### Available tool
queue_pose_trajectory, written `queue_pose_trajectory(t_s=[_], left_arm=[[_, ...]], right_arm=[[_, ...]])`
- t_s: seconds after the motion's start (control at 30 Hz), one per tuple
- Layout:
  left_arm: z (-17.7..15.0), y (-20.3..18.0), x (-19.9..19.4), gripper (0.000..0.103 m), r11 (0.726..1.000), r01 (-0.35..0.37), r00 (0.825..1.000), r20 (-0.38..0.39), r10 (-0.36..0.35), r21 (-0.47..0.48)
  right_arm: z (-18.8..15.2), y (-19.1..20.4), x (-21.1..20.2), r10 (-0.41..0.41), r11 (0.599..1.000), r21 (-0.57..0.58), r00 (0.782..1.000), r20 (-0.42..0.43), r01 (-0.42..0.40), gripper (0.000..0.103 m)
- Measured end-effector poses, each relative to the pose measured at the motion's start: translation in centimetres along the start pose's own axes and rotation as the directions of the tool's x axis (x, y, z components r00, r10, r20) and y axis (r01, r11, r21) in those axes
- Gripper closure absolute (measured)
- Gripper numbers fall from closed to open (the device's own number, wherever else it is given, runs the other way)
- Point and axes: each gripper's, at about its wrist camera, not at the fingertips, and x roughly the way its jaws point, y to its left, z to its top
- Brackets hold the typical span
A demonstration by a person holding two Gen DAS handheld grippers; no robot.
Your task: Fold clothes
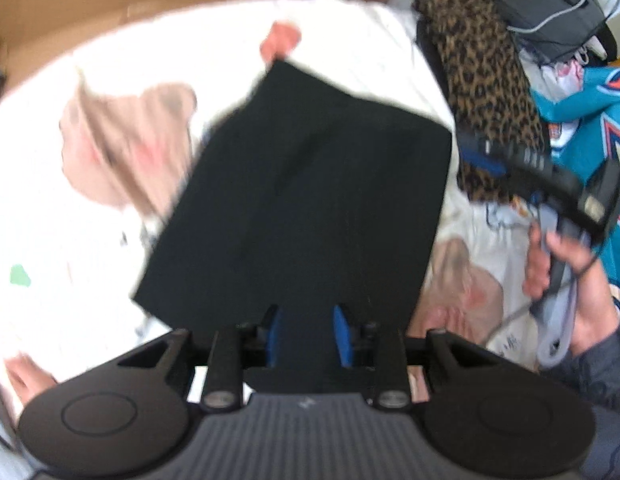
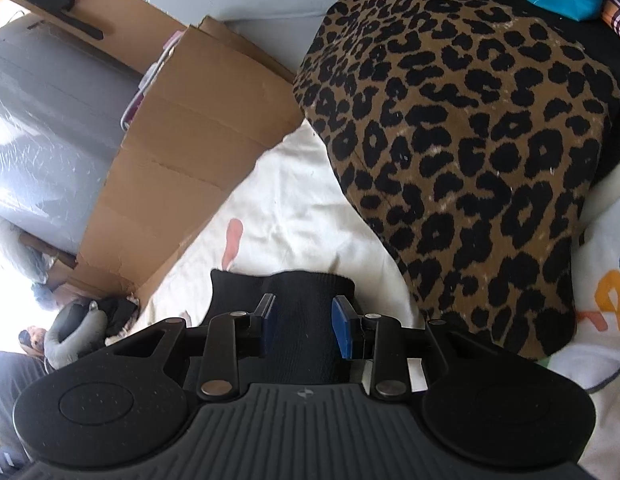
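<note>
A black garment (image 1: 306, 200) lies folded into a rectangle on the white printed sheet (image 1: 62, 224). My left gripper (image 1: 308, 334) is at the garment's near edge, blue pads either side of the cloth, jaws partly apart. In the left wrist view my right gripper (image 1: 479, 152) is at the garment's right corner, held by a hand (image 1: 569, 280). In the right wrist view my right gripper (image 2: 304, 326) has black cloth (image 2: 298, 312) between its blue pads. A folded leopard-print garment (image 2: 461, 148) lies just right of it, and shows in the left wrist view (image 1: 485, 80).
A cardboard panel (image 2: 190, 152) stands along the far side of the bed. A teal jersey (image 1: 585, 120) and a grey bag (image 1: 549, 4) pile at the right. The sheet (image 2: 294, 208) carries pink and beige prints (image 1: 122, 148).
</note>
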Motion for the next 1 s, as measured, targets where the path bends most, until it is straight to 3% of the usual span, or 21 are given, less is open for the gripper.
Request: queue_pose_trajectory(t_s=[0.2, 0.4, 0.7, 0.87, 1.0], left_arm=[[3.5, 1.6, -0.3, 0.072, 0.998, -0.029, 0.999, 0.038, 0.027, 0.063], [4.6, 3.2, 2.2, 0.072, 0.993, -0.02, 0.998, 0.067, 0.012, 0.118], [5.2, 7.2, 5.7, 0.073, 0.998, 0.004, 0.98, 0.197, -0.016, 0.065], [5.1, 8.4, 6.2, 0.073, 0.994, -0.003, 0.964, 0.266, -0.026, 0.108], [5.5, 9.4, 6.6, 0.073, 0.993, 0.04, 0.954, 0.291, -0.07, 0.108]], right_arm=[[-0.8, -0.4, 0.8, -0.05, 0.999, -0.016, 0.999, -0.012, 0.05, 0.071], [-1.3, -0.2, 3.0, -0.132, 0.989, -0.068, 0.99, -0.052, 0.129, 0.071], [-0.9, 0.7, 4.1, -0.258, 0.951, -0.179, 0.966, -0.021, 0.251, 0.072], [-0.9, 0.9, 3.4, -0.252, 0.96, -0.133, 0.968, -0.013, 0.248, 0.074], [-1.5, 2.3, 3.1, -0.22, 0.965, -0.155, 0.975, -0.04, 0.211, 0.074]])
